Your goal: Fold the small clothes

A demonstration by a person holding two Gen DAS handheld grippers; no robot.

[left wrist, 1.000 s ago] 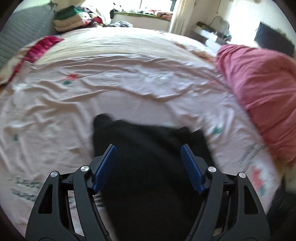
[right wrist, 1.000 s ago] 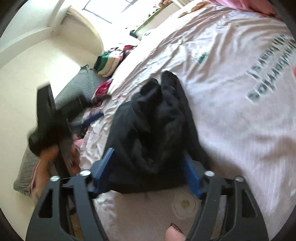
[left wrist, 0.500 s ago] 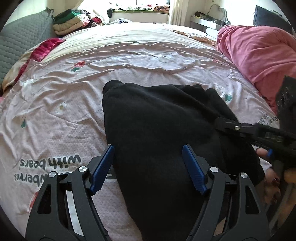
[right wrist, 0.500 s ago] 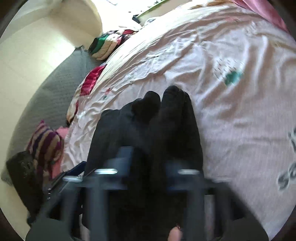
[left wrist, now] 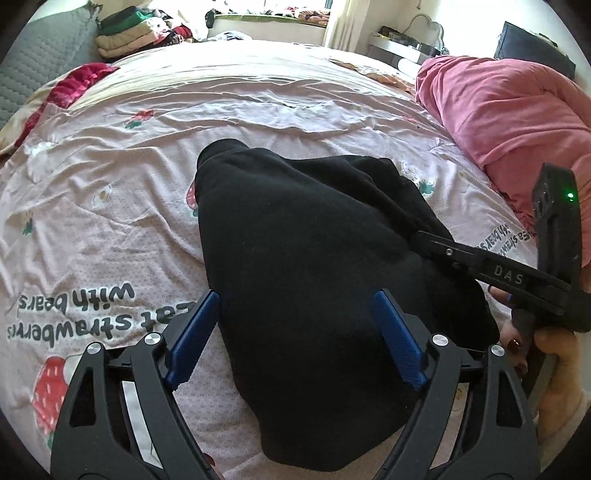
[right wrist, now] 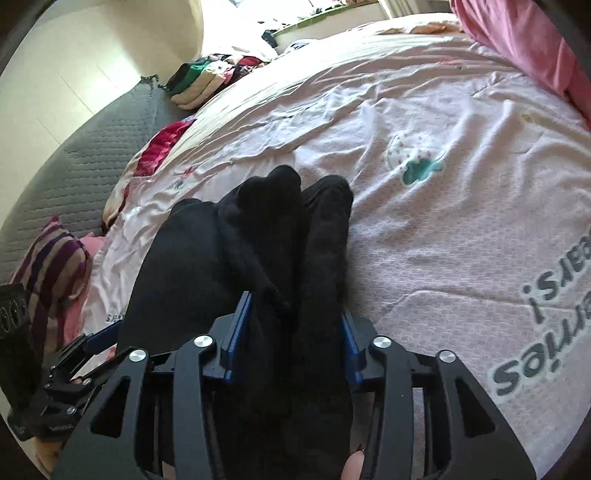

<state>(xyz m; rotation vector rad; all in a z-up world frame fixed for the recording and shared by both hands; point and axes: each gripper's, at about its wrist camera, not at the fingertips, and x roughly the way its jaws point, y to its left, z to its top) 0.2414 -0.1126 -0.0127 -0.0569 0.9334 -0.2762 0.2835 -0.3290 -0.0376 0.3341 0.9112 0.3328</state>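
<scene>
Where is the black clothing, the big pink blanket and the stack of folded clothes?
black garment (left wrist: 306, 236): left wrist view, middle of its flat top.
pink blanket (left wrist: 506, 110): left wrist view, top of the heap.
stack of folded clothes (left wrist: 127, 27): left wrist view, middle of the pile.

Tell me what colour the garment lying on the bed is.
Black garment, plain, clearest in the left wrist view.
</scene>
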